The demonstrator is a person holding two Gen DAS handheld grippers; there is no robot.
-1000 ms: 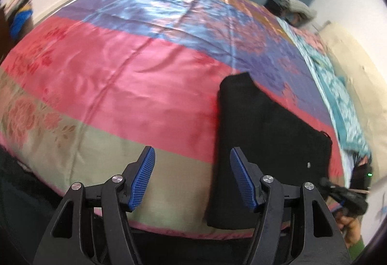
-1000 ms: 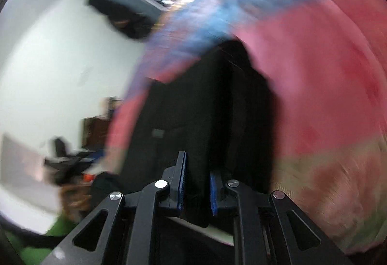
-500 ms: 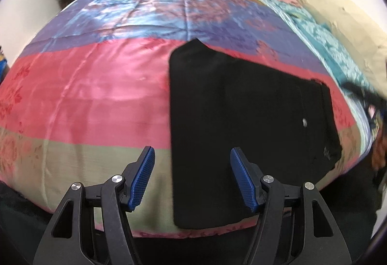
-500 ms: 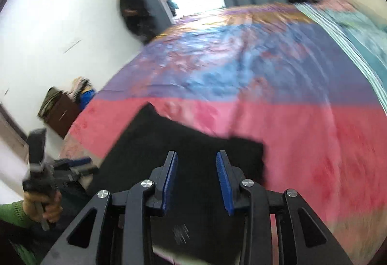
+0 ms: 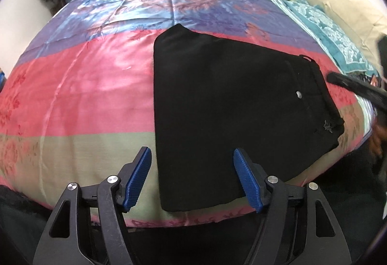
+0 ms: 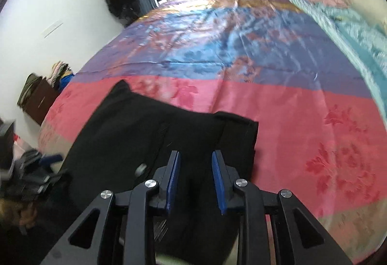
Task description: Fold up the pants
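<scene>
Folded black pants (image 5: 232,105) flat on striped satin bedspread (image 5: 96,86).
Left gripper (image 5: 192,179) wide open, just opened further; right gripper (image 6: 195,180) narrowed, nothing pinched.

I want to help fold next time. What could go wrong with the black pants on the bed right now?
1. The pants lie close to the near edge of the shiny bedspread; a tug could slide them off.
2. The left gripper is open over the near corner. Pinching there might catch the bedspread too.
3. The right gripper, whose jaws have just been closing with nothing pinched, could snag the waistband end and rumple the fold.
</scene>
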